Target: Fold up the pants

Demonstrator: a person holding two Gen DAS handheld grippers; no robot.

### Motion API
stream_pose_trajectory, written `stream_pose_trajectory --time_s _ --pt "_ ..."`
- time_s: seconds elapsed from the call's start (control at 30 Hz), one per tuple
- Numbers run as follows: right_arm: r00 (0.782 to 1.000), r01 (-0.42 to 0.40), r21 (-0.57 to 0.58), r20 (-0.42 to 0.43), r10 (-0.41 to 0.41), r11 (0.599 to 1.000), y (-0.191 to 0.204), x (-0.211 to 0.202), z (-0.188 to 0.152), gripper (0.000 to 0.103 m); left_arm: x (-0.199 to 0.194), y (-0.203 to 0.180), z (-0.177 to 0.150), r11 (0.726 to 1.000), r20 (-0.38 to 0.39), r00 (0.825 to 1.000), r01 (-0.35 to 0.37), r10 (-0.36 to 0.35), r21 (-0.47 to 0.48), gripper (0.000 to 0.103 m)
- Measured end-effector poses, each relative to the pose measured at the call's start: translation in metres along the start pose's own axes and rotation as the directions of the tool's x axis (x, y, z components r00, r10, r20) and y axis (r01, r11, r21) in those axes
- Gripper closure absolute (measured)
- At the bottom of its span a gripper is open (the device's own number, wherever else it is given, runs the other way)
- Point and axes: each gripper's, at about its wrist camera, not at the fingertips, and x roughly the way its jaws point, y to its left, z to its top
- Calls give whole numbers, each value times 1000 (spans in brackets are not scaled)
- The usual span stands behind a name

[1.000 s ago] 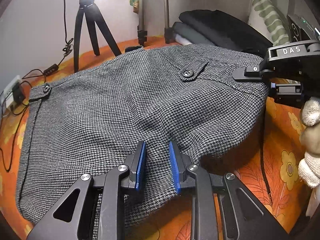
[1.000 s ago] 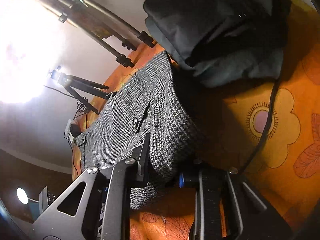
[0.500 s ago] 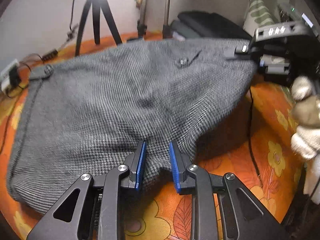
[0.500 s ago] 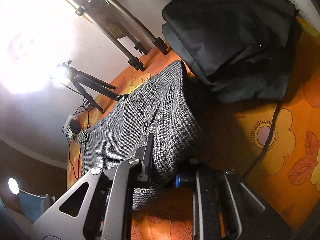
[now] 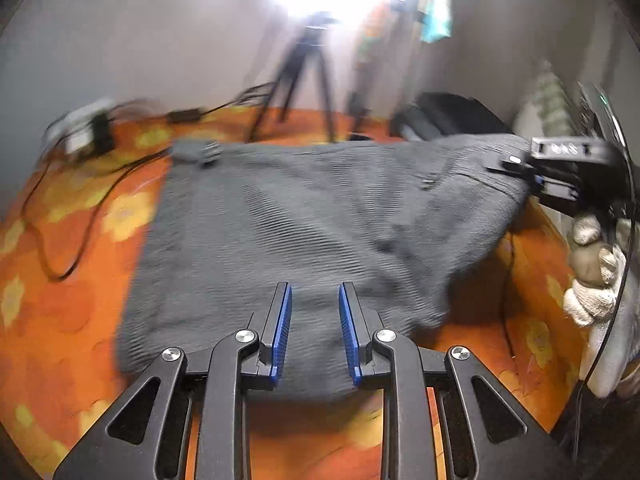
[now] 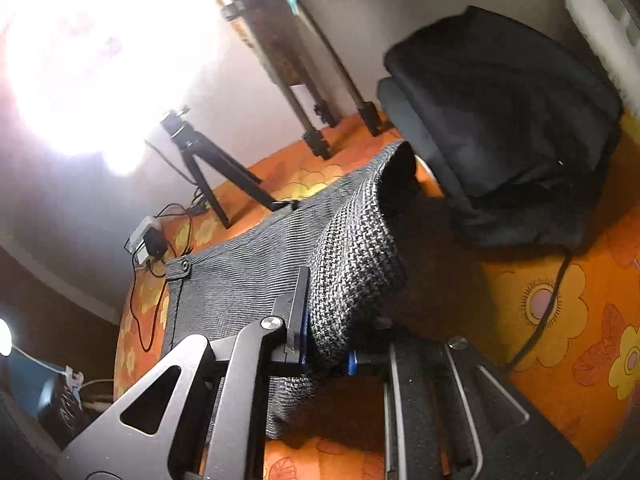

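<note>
The grey houndstooth pants [image 5: 304, 224] lie folded on the orange flowered sheet. My left gripper [image 5: 314, 312] is open and empty, just above the near edge of the cloth. My right gripper [image 6: 326, 328] is shut on the pants' right edge [image 6: 352, 264] and holds it lifted off the sheet. The right gripper also shows in the left wrist view [image 5: 536, 178] at the pants' far right corner, held by a gloved hand [image 5: 592, 276].
A pile of dark folded clothes [image 6: 512, 140] lies past the pants at the back right. A black tripod [image 5: 308, 80] and stand legs [image 6: 320, 112] are at the back. A power strip with cables [image 5: 84, 136] lies at the left. A black cable [image 6: 544, 320] crosses the sheet on the right.
My left gripper has pulled back and up from the pants, with its jaws the same width apart. The right gripper has kept its hold and lifted the pants' edge higher.
</note>
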Motion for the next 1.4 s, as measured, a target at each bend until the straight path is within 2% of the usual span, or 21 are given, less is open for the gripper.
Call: stream_pose_trajectory --time_s 0.1,0.2,0.37,0.5,0.6,0.8,0.97,1.0,1.1,1.23,1.4 --pt "1000 6 -59 16 -5 998 18 -2 -1 89 2 34 -19 995 -44 999 1 -5 -99 81" --pt "1000 0 -112 22 3 994 39 -2 -3 89 14 41 -34 995 -95 995 -15 5 -96 81" --pt "999 7 -245 37 3 969 85 -3 -11 89 -2 47 -29 997 -50 999 -16 13 -71 81" --pt "999 16 -347 37 -3 938 118 1 -23 89 -25 73 -20 989 14 999 -32 34 -143 81" --pt "999 21 -407 33 -8 913 140 5 -35 90 -36 94 -20 978 34 998 -52 60 -203 81" --pt "998 64 -569 47 -45 820 193 22 -68 90 -60 132 -20 956 83 990 -83 110 -282 81" --pt "996 74 -698 19 -86 712 236 49 -110 91 -79 159 -20 932 123 982 -89 141 -351 81" --pt "995 80 -733 15 -101 675 247 58 -124 91 -83 164 -20 927 128 981 -91 147 -363 81" --pt "991 88 -793 11 -131 603 265 72 -149 91 -83 171 -21 919 132 979 -95 156 -383 81" --pt "989 85 -819 0 -149 567 271 84 -171 91 -84 173 -21 919 131 978 -100 161 -382 81" --pt "990 78 -856 7 -139 512 274 79 -187 91 -83 173 -20 918 128 979 -101 161 -383 81"
